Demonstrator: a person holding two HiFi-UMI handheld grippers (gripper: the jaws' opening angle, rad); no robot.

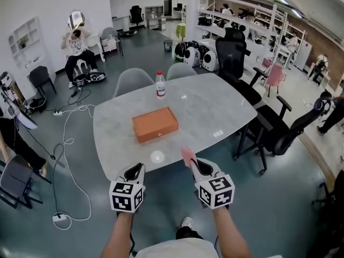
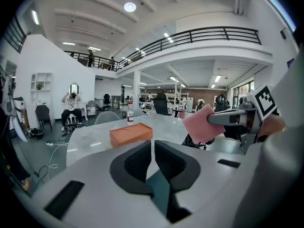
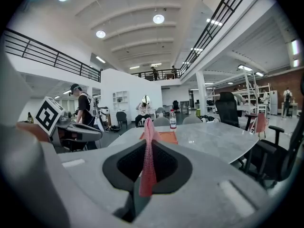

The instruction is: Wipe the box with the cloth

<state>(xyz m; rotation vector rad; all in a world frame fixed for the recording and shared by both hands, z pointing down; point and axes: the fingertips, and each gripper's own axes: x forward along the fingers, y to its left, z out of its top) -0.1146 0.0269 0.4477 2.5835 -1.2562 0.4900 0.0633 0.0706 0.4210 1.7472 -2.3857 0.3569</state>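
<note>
My right claw [image 1: 192,164] grasping the pink cloth [image 1: 186,155], my left claw [image 1: 137,169] clenched empty, both near the desk [image 1: 226,109] edge, orange box [image 1: 155,124] lying mid-desk, water bottle [image 1: 160,85] beyond it

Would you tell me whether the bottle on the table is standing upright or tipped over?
Upright: the bottle stands on its base on the table, cap up, beyond the box.
</note>
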